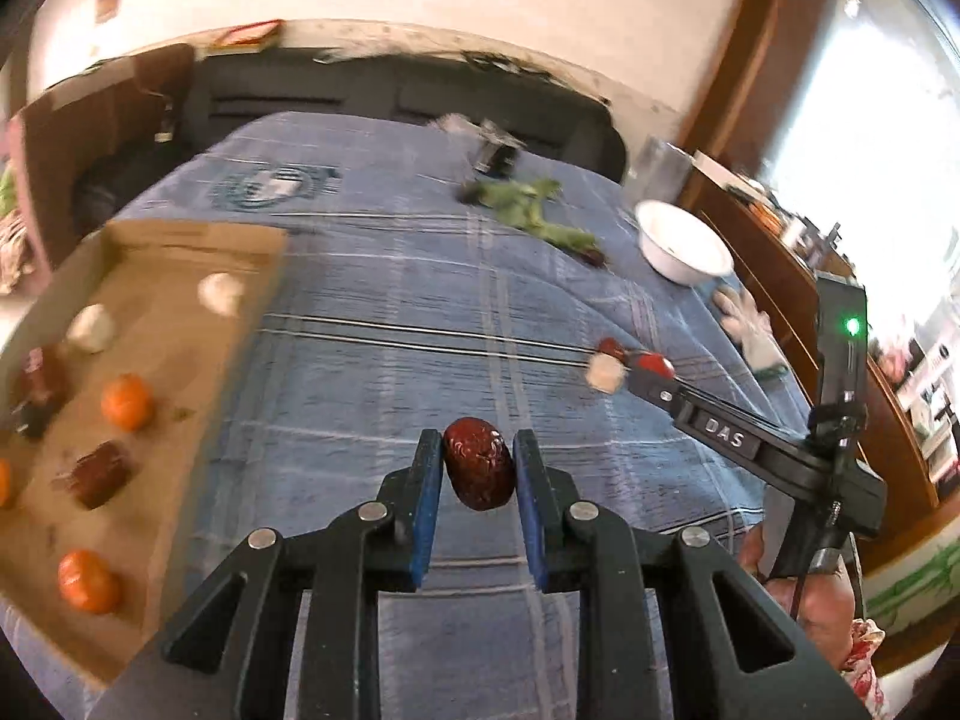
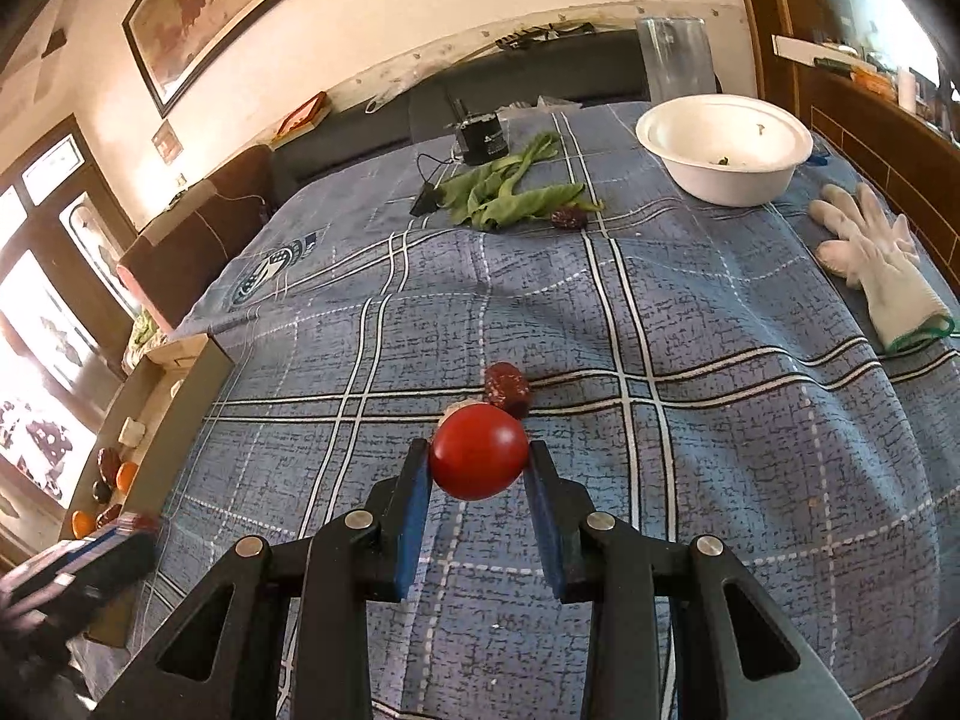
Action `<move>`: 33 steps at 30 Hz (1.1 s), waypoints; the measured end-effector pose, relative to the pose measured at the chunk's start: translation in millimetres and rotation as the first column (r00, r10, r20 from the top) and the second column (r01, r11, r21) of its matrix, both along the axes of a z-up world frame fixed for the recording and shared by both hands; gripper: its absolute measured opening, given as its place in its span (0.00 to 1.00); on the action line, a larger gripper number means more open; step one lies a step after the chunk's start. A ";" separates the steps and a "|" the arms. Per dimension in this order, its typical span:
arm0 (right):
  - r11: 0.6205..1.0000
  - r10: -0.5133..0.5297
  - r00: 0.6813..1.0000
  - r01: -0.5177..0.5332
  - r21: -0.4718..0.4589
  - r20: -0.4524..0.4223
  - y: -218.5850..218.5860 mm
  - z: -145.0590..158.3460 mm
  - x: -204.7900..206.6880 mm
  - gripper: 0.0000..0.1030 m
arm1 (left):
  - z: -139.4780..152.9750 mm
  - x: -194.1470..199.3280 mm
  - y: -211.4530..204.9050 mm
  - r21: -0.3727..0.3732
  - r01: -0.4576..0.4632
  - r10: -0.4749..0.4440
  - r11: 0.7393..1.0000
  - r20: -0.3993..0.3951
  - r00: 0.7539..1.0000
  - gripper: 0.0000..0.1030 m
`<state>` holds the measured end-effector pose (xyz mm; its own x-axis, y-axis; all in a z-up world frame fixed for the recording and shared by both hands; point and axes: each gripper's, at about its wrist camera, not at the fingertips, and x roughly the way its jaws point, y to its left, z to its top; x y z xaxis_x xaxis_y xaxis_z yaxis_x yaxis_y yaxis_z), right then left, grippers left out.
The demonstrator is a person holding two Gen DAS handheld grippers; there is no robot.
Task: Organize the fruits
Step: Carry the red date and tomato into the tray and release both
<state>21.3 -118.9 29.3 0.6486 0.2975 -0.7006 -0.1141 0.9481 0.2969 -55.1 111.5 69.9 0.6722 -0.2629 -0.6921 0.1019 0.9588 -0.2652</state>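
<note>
In the left wrist view, the left tool (image 1: 477, 468) sits at the lower centre of the frame, its two blue-padded fingers pinching a wrinkled dark red date (image 1: 479, 471) above a blue plaid cloth (image 1: 384, 360) that covers the table. Along the left edge of the frame lies a flat cardboard tray (image 1: 180, 312). On it are two oranges (image 1: 126, 400) and (image 1: 88, 581), two pale garlic bulbs (image 1: 221, 294) and (image 1: 91, 328), and another dark date (image 1: 96, 474); this side of the picture is blurred. At the right of the frame, the right tool (image 1: 651, 367) reaches in, with a red fruit at its tip and a pale lump (image 1: 605, 373) just beside it.

In the right wrist view, the right tool (image 2: 480, 468) at the lower centre clamps a smooth red tomato (image 2: 478, 459) between its fingers. Just behind the tomato, a dark date (image 2: 507, 389) lies on the cloth. In the upper middle of the frame are green leaves (image 2: 510, 192) with a small dark date (image 2: 570, 217) touching their right end. A white bowl (image 2: 723, 147) stands at the upper right, and a white glove (image 2: 870, 252) lies flat near the right edge. The cardboard tray (image 2: 198, 384) shows at the left edge, seen side-on.
</note>
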 end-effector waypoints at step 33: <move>0.961 0.269 0.962 -0.264 -0.082 0.045 145.0 48.3 -74.3 0.34 | -6.4 -86.0 218.2 -0.184 -0.394 0.397 0.900 -0.024 0.918 0.23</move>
<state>-53.0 26.1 77.5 0.5914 0.4134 -0.6924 -0.3799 0.9002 0.2130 -141.1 329.7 63.5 0.7563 -0.0937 -0.6475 -0.2705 0.8564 -0.4398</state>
